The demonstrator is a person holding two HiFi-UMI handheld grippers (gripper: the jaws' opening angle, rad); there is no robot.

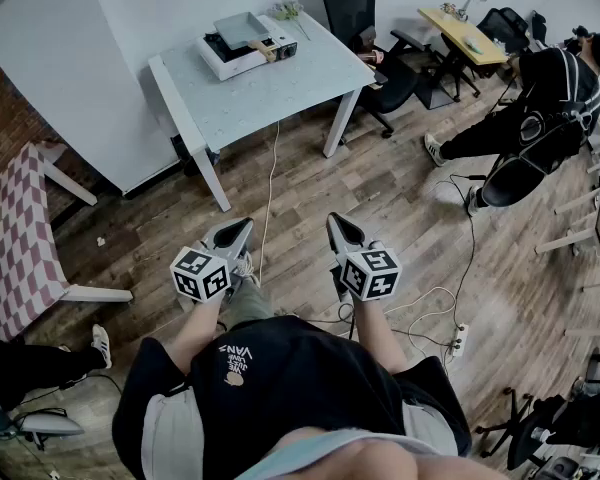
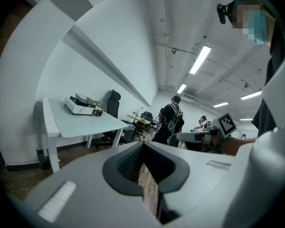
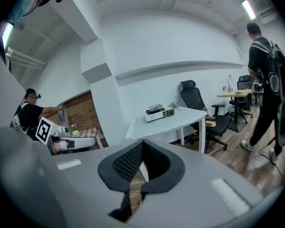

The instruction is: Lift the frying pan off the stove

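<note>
The frying pan (image 1: 241, 29) is a grey, squarish pan resting on a white portable stove (image 1: 223, 60) at the far end of a white table (image 1: 270, 83). Both grippers hang over the wooden floor, well short of the table. My left gripper (image 1: 241, 227) and right gripper (image 1: 338, 221) are shut with nothing between the jaws. In the left gripper view the closed left gripper (image 2: 143, 147) points toward the stove (image 2: 83, 107) on the table (image 2: 80, 123). The right gripper view has the right gripper (image 3: 142, 147) closed, with the stove (image 3: 158, 113) far off.
A black office chair (image 1: 365, 28) stands behind the table. A person in black (image 1: 540, 108) crouches at the right beside a yellow desk (image 1: 465, 33). A checkered table (image 1: 15, 238) is at the left. Cables and a power strip (image 1: 458, 340) lie on the floor.
</note>
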